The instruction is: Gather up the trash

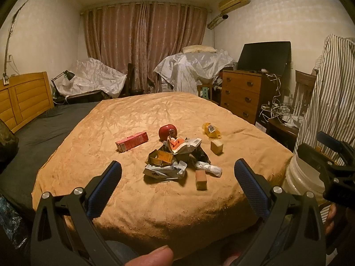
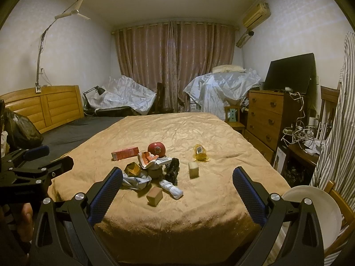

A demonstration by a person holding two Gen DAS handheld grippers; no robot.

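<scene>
A heap of trash lies on the tan bedspread [image 1: 137,119]: crumpled white wrappers [image 1: 165,170], a torn orange-and-white packet [image 1: 182,145], a small open carton [image 1: 160,157] and a rolled white wad [image 1: 209,168]. Around it lie a pink box [image 1: 132,141], a red apple [image 1: 168,131], a yellow wrapper [image 1: 212,130] and two tan blocks [image 1: 201,179] [image 1: 216,146]. My left gripper [image 1: 177,175] is open and empty, short of the heap. My right gripper [image 2: 177,177] is open and empty over the near bed edge; the heap [image 2: 153,168] lies ahead.
A white bucket [image 2: 315,208] stands at the bed's right corner, also in the left wrist view [image 1: 304,177]. A wooden dresser [image 1: 241,93] with a monitor, tangled cables and a striped garment [image 1: 330,93] stand right. A headboard [image 1: 24,97] and black bag [image 2: 20,128] are left.
</scene>
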